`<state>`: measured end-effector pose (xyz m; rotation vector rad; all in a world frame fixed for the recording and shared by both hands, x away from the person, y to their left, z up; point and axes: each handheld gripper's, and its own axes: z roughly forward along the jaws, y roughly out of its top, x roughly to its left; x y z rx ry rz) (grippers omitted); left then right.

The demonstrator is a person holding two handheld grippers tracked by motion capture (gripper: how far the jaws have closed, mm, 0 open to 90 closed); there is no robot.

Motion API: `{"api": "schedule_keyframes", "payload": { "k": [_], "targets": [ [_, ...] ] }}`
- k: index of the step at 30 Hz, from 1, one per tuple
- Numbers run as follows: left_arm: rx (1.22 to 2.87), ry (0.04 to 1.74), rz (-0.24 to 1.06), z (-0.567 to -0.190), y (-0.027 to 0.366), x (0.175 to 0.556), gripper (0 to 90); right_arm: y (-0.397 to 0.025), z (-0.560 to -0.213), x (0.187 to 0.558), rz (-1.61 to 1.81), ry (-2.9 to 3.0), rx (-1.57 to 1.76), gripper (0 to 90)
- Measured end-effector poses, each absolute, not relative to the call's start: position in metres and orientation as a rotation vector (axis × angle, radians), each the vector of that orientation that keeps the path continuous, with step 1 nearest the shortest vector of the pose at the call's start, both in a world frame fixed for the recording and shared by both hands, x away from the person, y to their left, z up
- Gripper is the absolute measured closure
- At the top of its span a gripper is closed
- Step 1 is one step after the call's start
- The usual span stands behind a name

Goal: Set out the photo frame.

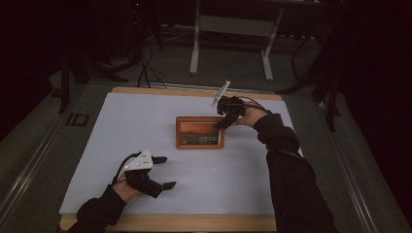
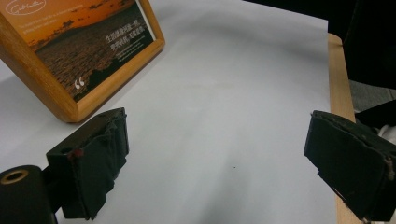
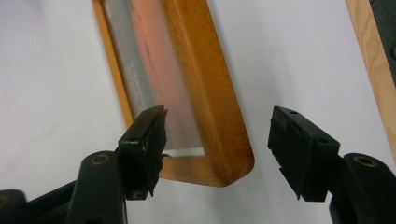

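A wooden picture frame (image 1: 199, 132) with an orange sunset print lies flat near the middle of the white table top. My right gripper (image 1: 224, 121) is open at the frame's far right corner; in the right gripper view its jaws straddle the frame's wooden side (image 3: 210, 93), one jaw over the glass and one over the table. My left gripper (image 1: 165, 172) rests open near the front left of the table, nothing between its jaws. A corner of the frame (image 2: 88, 56) shows ahead of it in the left gripper view.
The white sheet (image 1: 145, 116) covers a wooden table with its edge (image 1: 194, 222) showing at the front. Beyond the table stand a white metal stand (image 1: 233, 29), cables (image 1: 145, 63) on the floor and dark equipment at both sides.
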<state>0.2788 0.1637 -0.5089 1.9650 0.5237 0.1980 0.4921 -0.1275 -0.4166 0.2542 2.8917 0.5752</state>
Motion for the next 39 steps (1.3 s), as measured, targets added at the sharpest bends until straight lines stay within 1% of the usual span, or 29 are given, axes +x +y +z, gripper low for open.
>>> {"api": "schedule_keyframes", "payload": {
  "k": [1, 10, 11, 13, 15, 17, 18, 21, 30, 39],
  "targets": [
    [1.966, 0.523, 0.199, -0.509, 0.164, 0.279, 7.0, -0.128, -0.415, 0.492, 0.585, 2.876, 0.257, 32.0],
    [1.97, 0.522, 0.201, -0.508, 0.163, 0.278, 7.0, -0.136, -0.394, 0.482, 0.732, 2.838, 0.322, 29.5],
    [1.97, 0.523, 0.197, -0.508, 0.163, 0.278, 7.0, -0.138, -0.388, 0.476, 0.792, 2.802, 0.325, 25.3],
    [1.969, 0.521, 0.198, -0.508, 0.163, 0.278, 7.0, -0.14, -0.386, 0.472, 0.824, 2.793, 0.319, 23.8],
    [1.963, 0.519, 0.192, -0.508, 0.163, 0.277, 7.0, -0.142, -0.383, 0.465, 0.851, 2.781, 0.325, 18.7],
    [1.96, 0.515, 0.186, -0.508, 0.163, 0.277, 7.0, -0.143, -0.382, 0.463, 0.876, 2.785, 0.339, 18.7],
    [1.959, 0.512, 0.188, -0.507, 0.162, 0.277, 7.0, -0.144, -0.381, 0.455, 0.918, 2.779, 0.328, 16.1],
    [1.959, 0.502, 0.183, -0.508, 0.162, 0.276, 7.0, -0.147, -0.38, 0.447, 0.968, 2.762, 0.344, 13.9],
    [1.97, 0.497, 0.187, -0.508, 0.161, 0.276, 7.0, -0.163, -0.388, 0.421, 1.142, 2.679, 0.363, 14.0],
    [1.97, 0.495, 0.191, -0.508, 0.161, 0.276, 7.0, -0.18, -0.412, 0.39, 1.2, 2.646, 0.37, 14.0]
  ]
}}
